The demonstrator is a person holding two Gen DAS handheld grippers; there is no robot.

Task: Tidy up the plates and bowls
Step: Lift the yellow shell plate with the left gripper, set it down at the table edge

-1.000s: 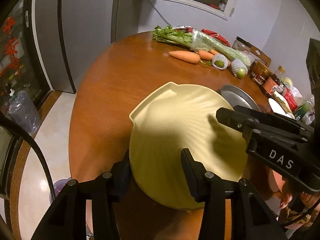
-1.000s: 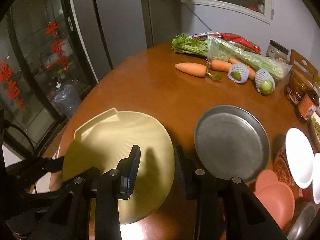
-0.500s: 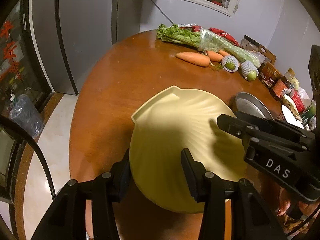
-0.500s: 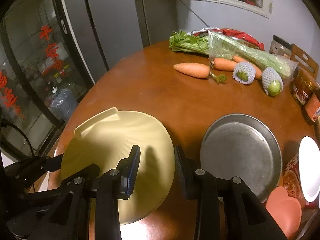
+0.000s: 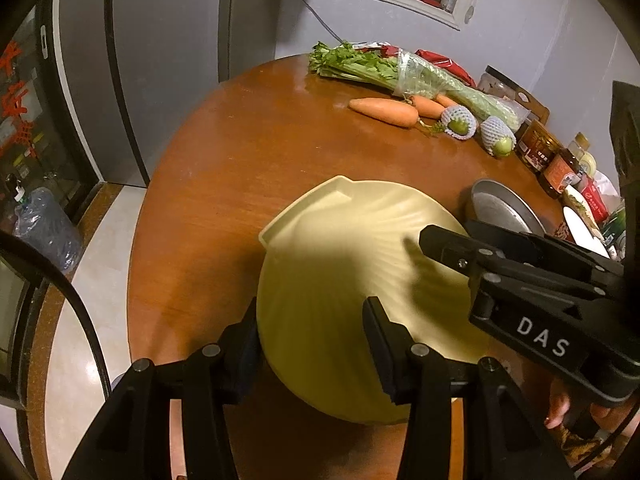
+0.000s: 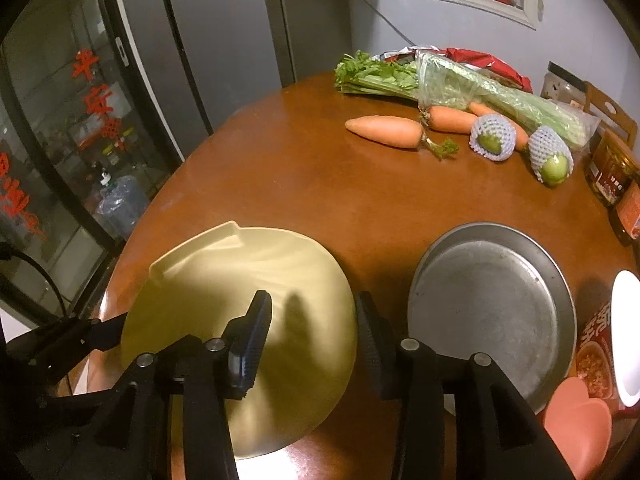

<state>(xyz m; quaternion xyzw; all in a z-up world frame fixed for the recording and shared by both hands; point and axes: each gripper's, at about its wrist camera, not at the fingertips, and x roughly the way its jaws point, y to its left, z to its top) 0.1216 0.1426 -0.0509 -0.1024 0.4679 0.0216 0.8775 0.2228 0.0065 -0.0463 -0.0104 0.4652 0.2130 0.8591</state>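
Though dim, rm w/ wood table (image 6: 304, 184)

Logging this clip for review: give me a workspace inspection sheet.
Surface: round wooden table.
Job's things: yellow plate at the near edge; metal tray beside it, apart; white dish and pink dishes further right.
Clutter: carrots, celery, netted fruit and jars at the far side.
Grippers: left gripper astride the plate's left rim, grip unclear; right gripper jaws have just been opening, plate's right rim between them, pads not pressing.
Cables: black cable at the left, off the table.
Surroundings: glass door with red characters; water bottle on the floor.
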